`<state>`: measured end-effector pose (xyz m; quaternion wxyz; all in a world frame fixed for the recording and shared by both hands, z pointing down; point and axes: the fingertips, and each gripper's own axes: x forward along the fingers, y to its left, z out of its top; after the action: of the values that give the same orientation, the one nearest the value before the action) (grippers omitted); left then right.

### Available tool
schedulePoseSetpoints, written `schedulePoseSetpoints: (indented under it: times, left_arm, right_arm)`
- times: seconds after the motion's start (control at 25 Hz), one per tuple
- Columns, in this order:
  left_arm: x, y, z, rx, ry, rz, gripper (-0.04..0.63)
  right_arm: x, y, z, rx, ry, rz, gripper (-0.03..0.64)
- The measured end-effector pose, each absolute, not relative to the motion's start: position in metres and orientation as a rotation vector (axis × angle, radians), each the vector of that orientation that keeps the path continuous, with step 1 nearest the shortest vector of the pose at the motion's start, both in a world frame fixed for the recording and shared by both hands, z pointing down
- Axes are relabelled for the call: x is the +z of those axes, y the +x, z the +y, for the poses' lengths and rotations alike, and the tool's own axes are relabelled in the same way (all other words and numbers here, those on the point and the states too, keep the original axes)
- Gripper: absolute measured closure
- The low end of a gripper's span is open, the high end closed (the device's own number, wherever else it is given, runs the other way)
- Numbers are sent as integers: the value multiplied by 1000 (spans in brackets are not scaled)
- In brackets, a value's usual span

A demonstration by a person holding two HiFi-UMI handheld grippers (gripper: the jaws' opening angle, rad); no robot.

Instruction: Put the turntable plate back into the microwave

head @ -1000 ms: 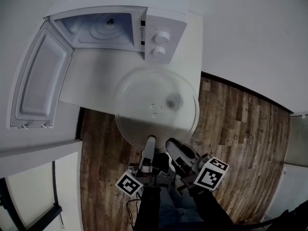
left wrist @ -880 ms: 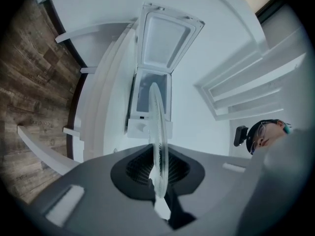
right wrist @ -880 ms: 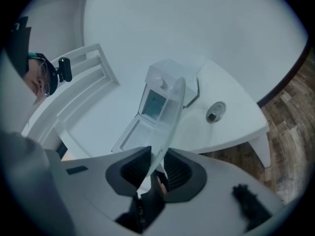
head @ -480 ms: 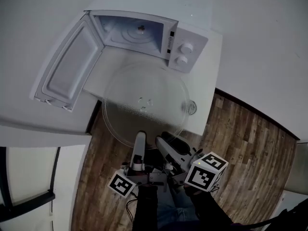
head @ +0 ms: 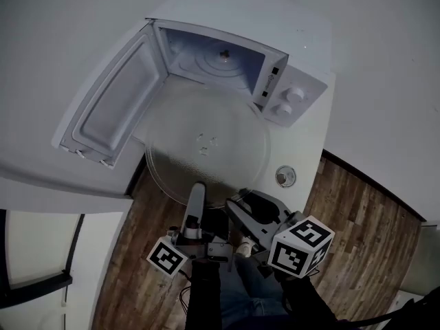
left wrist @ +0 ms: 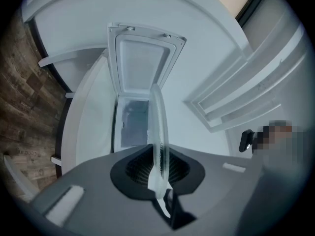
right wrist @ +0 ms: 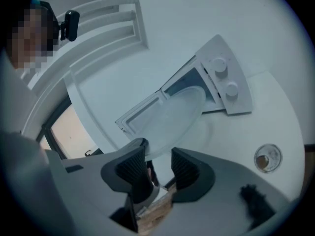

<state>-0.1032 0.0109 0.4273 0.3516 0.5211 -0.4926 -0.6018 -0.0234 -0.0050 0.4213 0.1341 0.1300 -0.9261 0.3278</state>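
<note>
We cannot tell what the small round object (head: 285, 176) on the counter (head: 306, 146) beside the microwave (head: 240, 23) is, and the markings round its two knobs (head: 294, 93) are too small to read. The near rim of the glass turntable plate (head: 206, 150) disappears behind the left gripper (head: 197, 190), and the dark sleeves (head: 206, 298) run off the head view's bottom edge.

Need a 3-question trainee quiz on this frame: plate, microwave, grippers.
1. True or false: the microwave door is shut.
2. Which gripper clamps the glass turntable plate? A) left gripper B) right gripper C) both
3. In the head view, what lies just right of the plate?
Key: 1 false, it stands open. 2 A: its jaws pinch the rim. The right gripper's jaws have just been opening, and the rim sits at their tips, unpressed. 3 a small round object.
</note>
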Motion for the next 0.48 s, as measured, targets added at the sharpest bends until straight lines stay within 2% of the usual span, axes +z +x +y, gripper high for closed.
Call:
schedulePoseSetpoints:
  times: [0.24, 0.32, 0.48]
  left_arm:
    - [439, -162, -30, -1467, 1359, -1260, 558]
    - [445, -174, -43, -1430, 1358, -1260, 558]
    - [459, -193, -69, -1363, 1353, -1241, 555]
  right_arm:
    - [431, -57, -38, 638, 491, -2573, 458]
    - [430, -72, -46, 539, 531, -2554, 583]
    - [440, -100, -60, 475, 534, -2510, 604]
